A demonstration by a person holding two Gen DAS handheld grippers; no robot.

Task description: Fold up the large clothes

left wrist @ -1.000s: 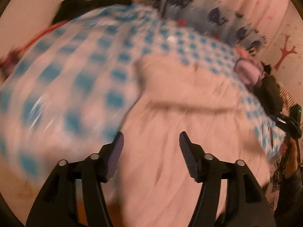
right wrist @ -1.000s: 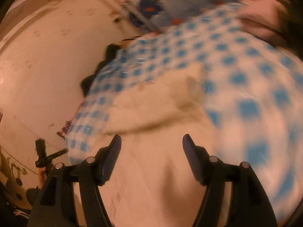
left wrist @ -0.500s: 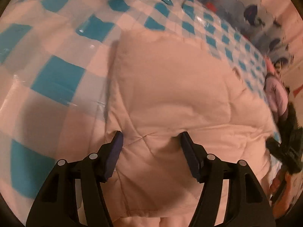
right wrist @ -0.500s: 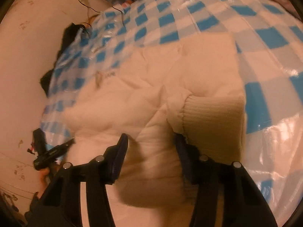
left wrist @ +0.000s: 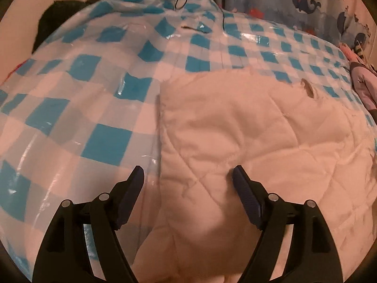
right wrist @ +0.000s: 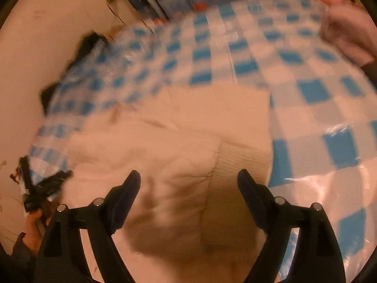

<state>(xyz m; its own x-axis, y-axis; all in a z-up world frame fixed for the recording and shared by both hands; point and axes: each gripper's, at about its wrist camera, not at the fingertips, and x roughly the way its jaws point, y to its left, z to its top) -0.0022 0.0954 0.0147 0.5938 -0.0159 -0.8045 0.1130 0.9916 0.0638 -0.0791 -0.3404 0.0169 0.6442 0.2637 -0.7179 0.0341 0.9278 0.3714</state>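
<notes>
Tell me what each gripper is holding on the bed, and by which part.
Nothing is held. The left gripper and the right gripper are both opening over the white quilted jacket; their fingers stand apart, not pinching the fabric.

Quilted jacket point(left wrist: 247, 129), centre and lower right of the left wrist view: cream-white, stitched in a diamond pattern. Its ribbed cuff point(right wrist: 242, 165), lower centre of the right wrist view: same cream tone, fine knit ribbing.

Plastic cover point(left wrist: 82, 89) on the surface: glossy check of blue, pale blue and white squares.

Curtain point(left wrist: 306, 4), upper right of the left wrist view: pale blue, printed with dark navy whales and small red marks.

Garment point(left wrist: 362, 82) at the right edge: lilac-pink.

Dark cloth point(left wrist: 59, 7), upper left: black.

Left hand-held gripper point(left wrist: 188, 176) and right hand-held gripper point(right wrist: 188, 181): black frames, dark navy pads.
</notes>
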